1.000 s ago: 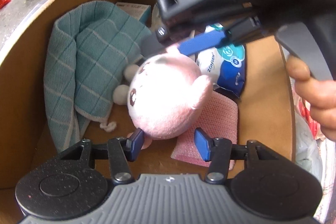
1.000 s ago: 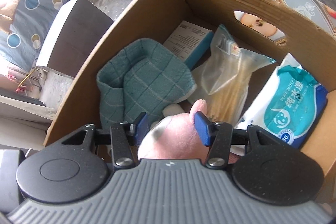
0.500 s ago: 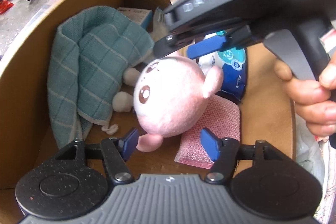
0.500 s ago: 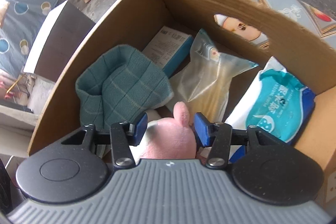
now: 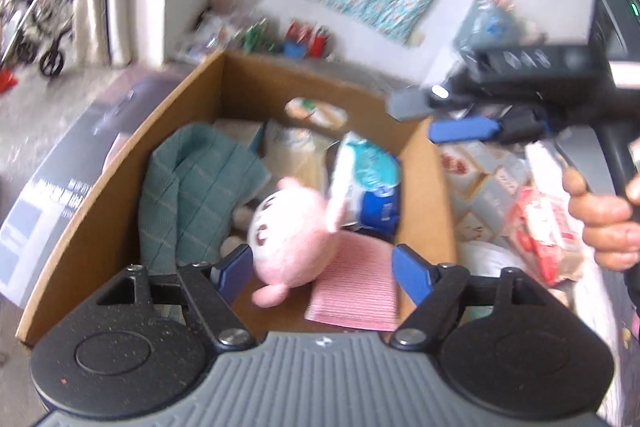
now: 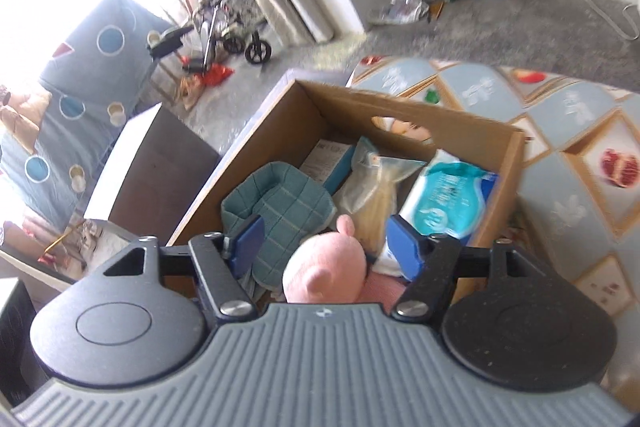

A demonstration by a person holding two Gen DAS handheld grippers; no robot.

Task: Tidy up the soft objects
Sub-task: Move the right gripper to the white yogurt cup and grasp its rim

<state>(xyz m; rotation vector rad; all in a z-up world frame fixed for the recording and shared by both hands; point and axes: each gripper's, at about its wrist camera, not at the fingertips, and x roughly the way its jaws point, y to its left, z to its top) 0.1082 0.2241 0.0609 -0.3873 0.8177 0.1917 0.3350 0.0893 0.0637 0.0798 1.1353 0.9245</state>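
A pink plush toy (image 5: 294, 233) lies in the cardboard box (image 5: 188, 99) on a pink cloth (image 5: 354, 287), beside a folded teal towel (image 5: 192, 183). My left gripper (image 5: 320, 269) hangs above the box's near end, jaws opening, its pads clear of the toy. In the right wrist view the plush toy (image 6: 326, 267) shows below my right gripper (image 6: 326, 241), whose jaws are also opening and touch nothing. In the left wrist view the right gripper (image 5: 444, 119) is up at the right, held by a hand (image 5: 604, 215).
The box also holds a blue-white wipes pack (image 6: 448, 197), a clear bag of sticks (image 6: 378, 187) and a small carton (image 6: 328, 159). A dark box (image 6: 156, 163) stands left of it. The box rests on a patterned quilt (image 6: 580, 155). A wheelchair (image 6: 228, 27) stands far off.
Both grippers let go of the plush toy, opened wider and rose away from the box. The toy settled onto the pink cloth. The right gripper swung up and to the right.
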